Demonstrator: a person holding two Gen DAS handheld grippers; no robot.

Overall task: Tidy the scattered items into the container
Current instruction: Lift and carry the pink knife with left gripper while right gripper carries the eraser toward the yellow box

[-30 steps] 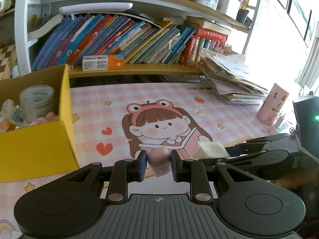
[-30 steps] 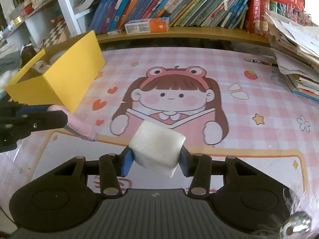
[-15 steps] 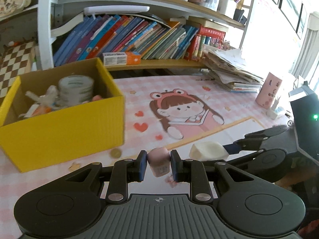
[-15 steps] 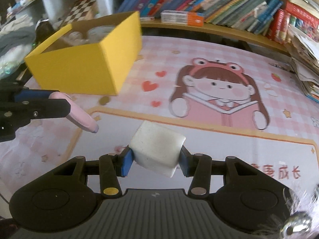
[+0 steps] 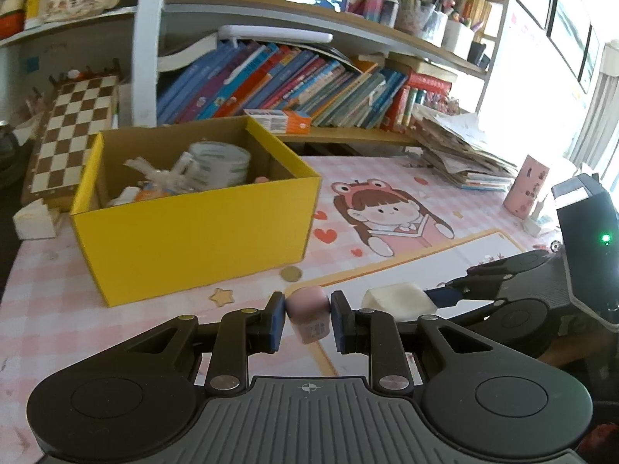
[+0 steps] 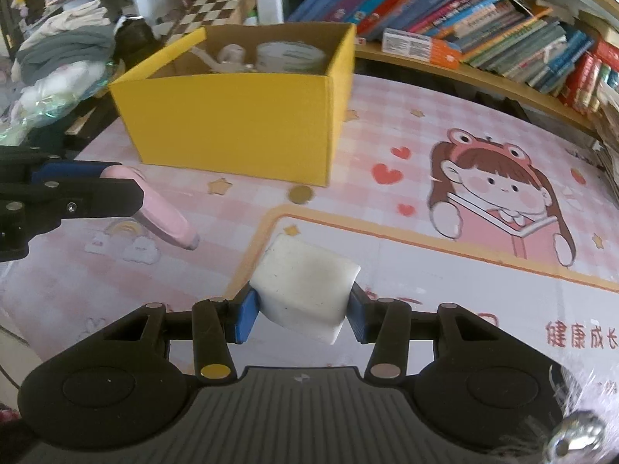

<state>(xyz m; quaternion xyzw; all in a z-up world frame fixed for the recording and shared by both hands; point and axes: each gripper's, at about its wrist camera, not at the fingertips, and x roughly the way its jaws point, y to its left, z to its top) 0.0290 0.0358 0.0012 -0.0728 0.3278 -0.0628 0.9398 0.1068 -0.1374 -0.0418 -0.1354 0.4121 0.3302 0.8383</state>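
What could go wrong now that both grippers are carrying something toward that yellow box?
The white block sits tilted in the right gripper, pinched near its lower edges, so it might slip out. The left gripper and its pink eraser travel close beside the right one; they could bump over the yellow box. The box already holds tape and clutter, so dropped things may bounce.

One yellow box (image 5: 193, 232), one coin (image 5: 291, 273), two grippers.

Your right gripper (image 6: 301, 315) clamps a white block (image 6: 305, 290) above the bench (image 6: 387, 263), yellow box (image 6: 240, 123) ahead.
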